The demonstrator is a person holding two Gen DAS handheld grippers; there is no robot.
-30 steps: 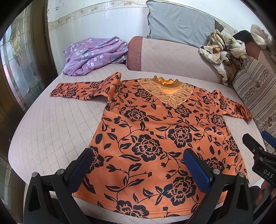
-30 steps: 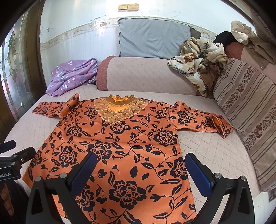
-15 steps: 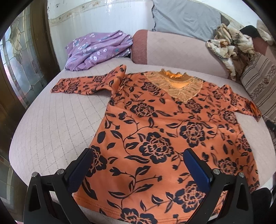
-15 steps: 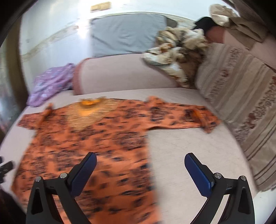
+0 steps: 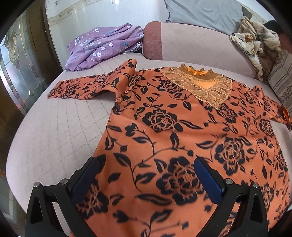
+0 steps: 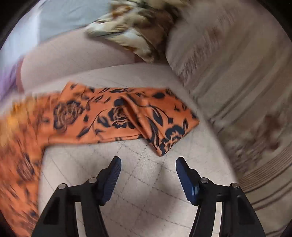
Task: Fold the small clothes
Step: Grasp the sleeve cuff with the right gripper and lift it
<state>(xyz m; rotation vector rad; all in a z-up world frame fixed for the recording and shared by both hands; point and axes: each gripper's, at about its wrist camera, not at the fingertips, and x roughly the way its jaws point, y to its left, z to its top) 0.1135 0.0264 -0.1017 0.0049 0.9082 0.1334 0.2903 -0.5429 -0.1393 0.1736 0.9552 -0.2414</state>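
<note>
Fingers of the left gripper (image 5: 146, 175) stood wide apart, holding nothing, low over the lower left part of the orange flowered top (image 5: 182, 127). One finger (image 5: 84, 180) hung at the garment's left edge, the other (image 5: 208, 180) over its front. That top lay flat, front up, on the quilted bed (image 5: 54, 127), lace collar (image 5: 199, 83) toward the bolster (image 5: 191, 43), its left sleeve (image 5: 87, 87) stretched out sideways. Purple flowered cloth (image 5: 102, 45) sat bunched in the far left corner; a grey pillow (image 5: 204, 12) leaned behind the bolster, and a rumpled cream and brown blanket (image 5: 255, 43) lay to the right.

Right gripper (image 6: 148, 173) fingers had just been closing, now about half open, nothing between them. They hovered over bare bed just short of the cuff of the right sleeve (image 6: 127, 114), not touching it. The striped cushion (image 6: 246, 109) filled the right side, badly blurred.
</note>
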